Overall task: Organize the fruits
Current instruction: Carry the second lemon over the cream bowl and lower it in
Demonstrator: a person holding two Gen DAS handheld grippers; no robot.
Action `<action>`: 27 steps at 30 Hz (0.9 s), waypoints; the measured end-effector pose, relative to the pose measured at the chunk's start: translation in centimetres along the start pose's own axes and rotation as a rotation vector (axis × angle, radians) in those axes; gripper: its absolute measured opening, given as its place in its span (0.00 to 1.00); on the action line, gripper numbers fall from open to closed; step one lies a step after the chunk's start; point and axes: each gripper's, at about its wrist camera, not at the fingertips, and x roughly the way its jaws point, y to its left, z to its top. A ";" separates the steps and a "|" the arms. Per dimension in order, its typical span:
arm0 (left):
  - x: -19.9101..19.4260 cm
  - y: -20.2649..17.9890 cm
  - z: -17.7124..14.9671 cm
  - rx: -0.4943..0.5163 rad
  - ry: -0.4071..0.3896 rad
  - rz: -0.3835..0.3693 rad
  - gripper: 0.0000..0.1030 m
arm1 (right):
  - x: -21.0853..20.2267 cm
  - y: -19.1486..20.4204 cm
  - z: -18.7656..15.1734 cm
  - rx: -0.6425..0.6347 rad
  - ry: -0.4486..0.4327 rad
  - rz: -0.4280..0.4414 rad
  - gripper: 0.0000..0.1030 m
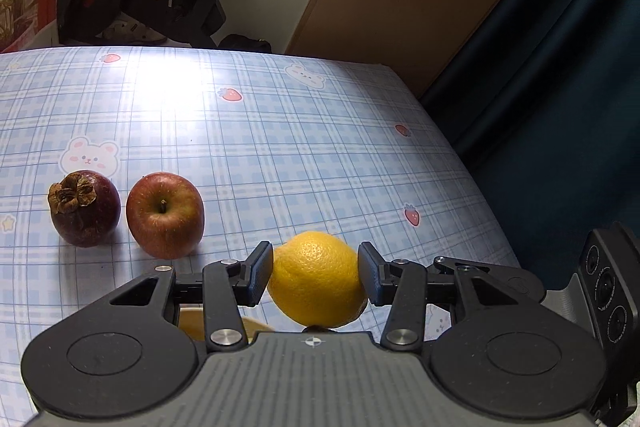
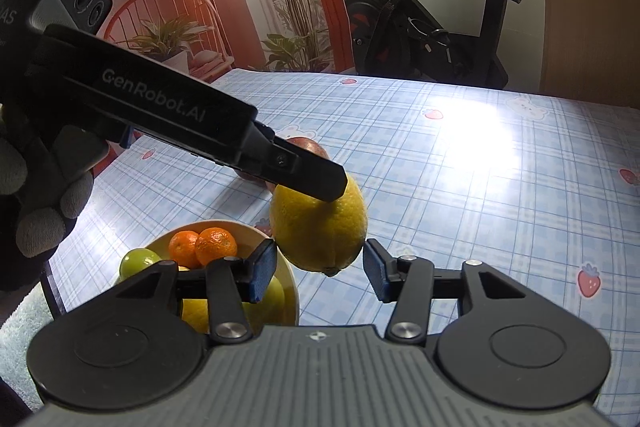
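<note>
Right wrist view takes in the most: the blue plaid, bear-and-strawberry printed tablecloth (image 2: 460, 187) fills it, and near its front edge stands my pale round fruit bowl (image 2: 291, 291), already holding two small orange mandarins (image 2: 204, 247), a green round fruit (image 2: 138, 263) and some yellow fruit low down, so I judge the sorting partly done. Left out on the cloth are a red apple (image 1: 165, 215) and a dark purple mangosteen with a dried calyx (image 1: 85, 209), side by side and well apart from the bowl. The big yellow lemon (image 1: 318, 279) sits pinched between the pads of my left gripper (image 1: 316, 277), lifted just beside the bowl. My right gripper (image 2: 320, 273) hangs spread and empty, just under the lemon's tip.
</note>
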 end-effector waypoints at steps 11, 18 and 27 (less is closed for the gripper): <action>-2.4 -0.9 -4.4 -0.008 0.010 0.015 0.48 | -2.6 3.2 -3.5 -0.004 0.026 0.021 0.49; -2.6 -0.4 -7.1 -0.042 0.036 0.026 0.48 | -2.6 4.1 -5.4 -0.002 0.073 0.041 0.49; -2.2 0.3 -7.6 -0.063 0.054 0.043 0.48 | -1.8 4.1 -5.6 0.010 0.107 0.066 0.49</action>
